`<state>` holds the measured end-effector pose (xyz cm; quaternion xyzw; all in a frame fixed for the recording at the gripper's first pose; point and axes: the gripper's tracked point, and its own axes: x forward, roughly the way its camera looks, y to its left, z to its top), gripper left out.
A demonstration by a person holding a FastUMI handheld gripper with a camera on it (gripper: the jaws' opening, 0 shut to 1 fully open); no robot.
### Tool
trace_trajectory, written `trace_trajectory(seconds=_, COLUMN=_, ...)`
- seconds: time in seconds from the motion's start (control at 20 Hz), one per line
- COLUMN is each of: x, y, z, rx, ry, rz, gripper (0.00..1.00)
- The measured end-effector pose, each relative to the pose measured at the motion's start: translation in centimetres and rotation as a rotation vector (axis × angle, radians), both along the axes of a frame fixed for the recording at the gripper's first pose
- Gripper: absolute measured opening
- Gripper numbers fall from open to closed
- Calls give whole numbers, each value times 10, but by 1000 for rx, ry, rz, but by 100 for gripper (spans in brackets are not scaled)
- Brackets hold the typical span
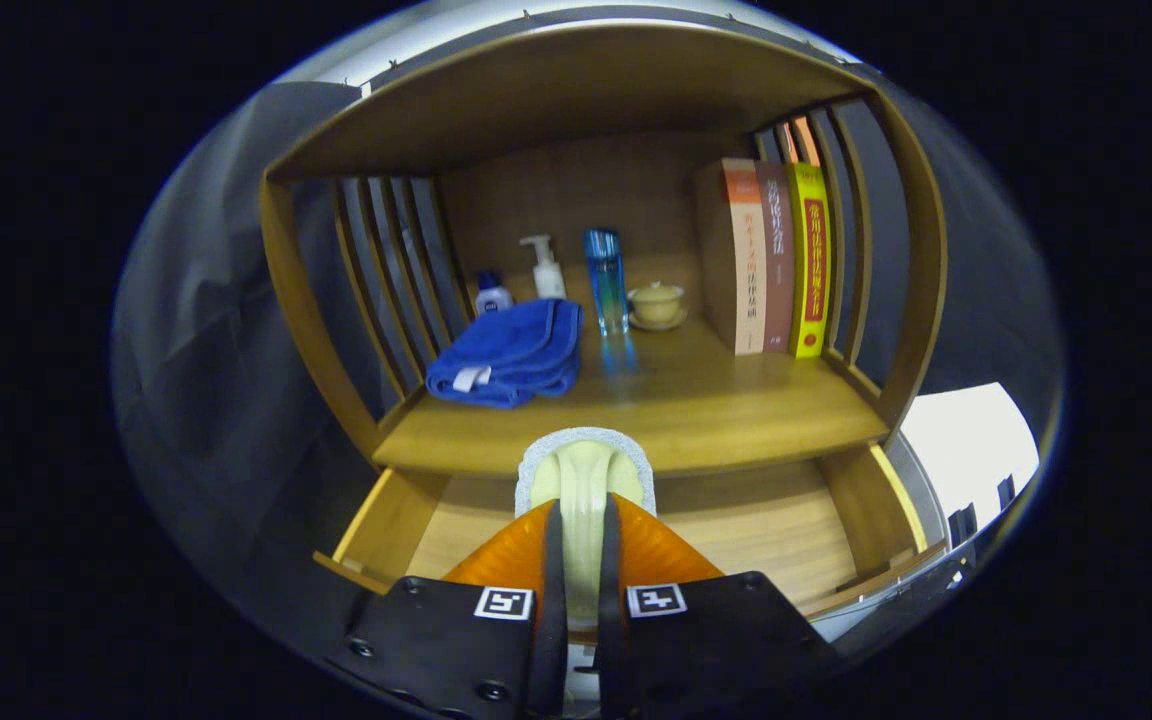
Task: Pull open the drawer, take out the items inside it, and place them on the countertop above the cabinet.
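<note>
Gripping 1 cream brush (584,475) btwn jaws over open drawer (736,520); countertop (696,400) w/ 3 books (764,255), 1 towel (511,350).

Cabinet (896,260), countertop (696,400) and open drawer (776,525): wood with a smooth, faintly glossy finish. Towel (511,355): soft matt cloth. Tall bottle (606,280): clear glossy plastic or glass. Brush (584,480) pinched in the gripper (582,520): smooth plastic, fuzzy rim. Books (766,260): paper covers.
</note>
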<state>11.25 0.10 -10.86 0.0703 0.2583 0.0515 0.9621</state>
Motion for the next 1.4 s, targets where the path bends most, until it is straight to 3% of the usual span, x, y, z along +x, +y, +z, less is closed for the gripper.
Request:
trace_trajectory(seconds=0.3, x=74, y=-13, z=19, rx=17, ry=-26, rz=-44, gripper=21)
trace_trajectory(seconds=0.7, x=153, y=-46, z=-30, rx=-80, ry=80, rz=-134, gripper=21)
trace_trajectory(seconds=0.9, x=159, y=-44, z=-63, rx=-78, ry=174, rz=-142, gripper=21)
trace_trajectory(seconds=1.4, x=171, y=-47, z=-79, rx=-79, ry=184, rz=-156, gripper=24)
